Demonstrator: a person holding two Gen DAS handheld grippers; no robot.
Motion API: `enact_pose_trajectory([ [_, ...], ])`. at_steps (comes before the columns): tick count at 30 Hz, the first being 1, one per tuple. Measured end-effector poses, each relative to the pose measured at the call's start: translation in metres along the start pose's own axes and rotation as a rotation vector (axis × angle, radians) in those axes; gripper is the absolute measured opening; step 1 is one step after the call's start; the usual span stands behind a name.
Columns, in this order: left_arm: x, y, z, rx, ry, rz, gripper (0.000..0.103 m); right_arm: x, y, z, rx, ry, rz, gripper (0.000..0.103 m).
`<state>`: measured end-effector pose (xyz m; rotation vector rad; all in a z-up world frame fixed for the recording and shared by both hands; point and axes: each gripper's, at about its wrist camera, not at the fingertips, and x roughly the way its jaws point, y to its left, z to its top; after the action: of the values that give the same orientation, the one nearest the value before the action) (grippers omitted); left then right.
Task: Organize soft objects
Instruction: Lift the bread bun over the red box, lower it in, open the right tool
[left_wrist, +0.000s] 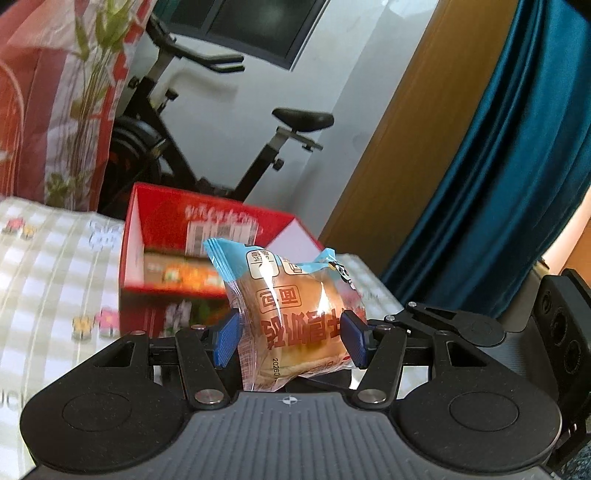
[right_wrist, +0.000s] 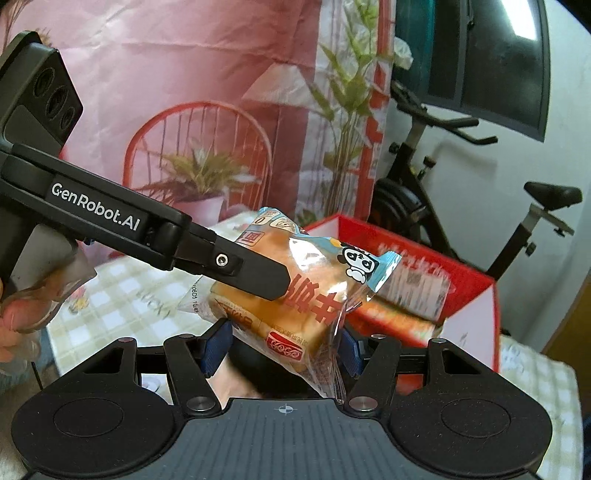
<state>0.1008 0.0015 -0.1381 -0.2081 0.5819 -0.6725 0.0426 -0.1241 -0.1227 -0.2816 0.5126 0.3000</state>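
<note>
A packaged bread bun in a clear and light-blue wrapper is held up in the air above the table. My left gripper is shut on it, its blue pads pressing both sides. The right wrist view shows the same bun between the blue pads of my right gripper, which is shut on its lower part. The left gripper's black finger crosses the bun from the left. Behind stands an open red box with other wrapped packets inside.
A checked tablecloth covers the table. A pink printed backdrop hangs behind it. An exercise bike, a wooden door and a blue curtain stand beyond. A person's hand grips the left tool's handle.
</note>
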Motion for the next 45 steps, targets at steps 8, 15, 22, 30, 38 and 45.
enact_pose_trajectory([
  [8, 0.039, 0.011, 0.038, 0.022, -0.013, 0.021, 0.060, 0.034, -0.046, 0.029, -0.029, -0.008, -0.006, 0.057],
  [15, 0.071, 0.035, 0.057, -0.035, 0.021, 0.018, 0.060, 0.073, -0.075, 0.036, -0.017, 0.022, 0.008, 0.057],
  [22, 0.090, 0.048, 0.063, -0.041, 0.060, 0.046, 0.060, 0.110, -0.089, 0.037, -0.008, 0.072, 0.030, 0.057],
  [30, 0.105, 0.063, 0.065, -0.057, 0.101, 0.079, 0.061, 0.144, -0.094, 0.034, 0.020, 0.120, 0.066, 0.057],
  [38, 0.112, 0.073, 0.067, -0.061, 0.121, 0.113, 0.061, 0.160, -0.095, 0.031, 0.053, 0.142, 0.096, 0.057],
  [45, 0.116, 0.071, 0.064, -0.025, 0.140, 0.176, 0.061, 0.166, -0.095, 0.028, 0.081, 0.172, 0.079, 0.058],
])
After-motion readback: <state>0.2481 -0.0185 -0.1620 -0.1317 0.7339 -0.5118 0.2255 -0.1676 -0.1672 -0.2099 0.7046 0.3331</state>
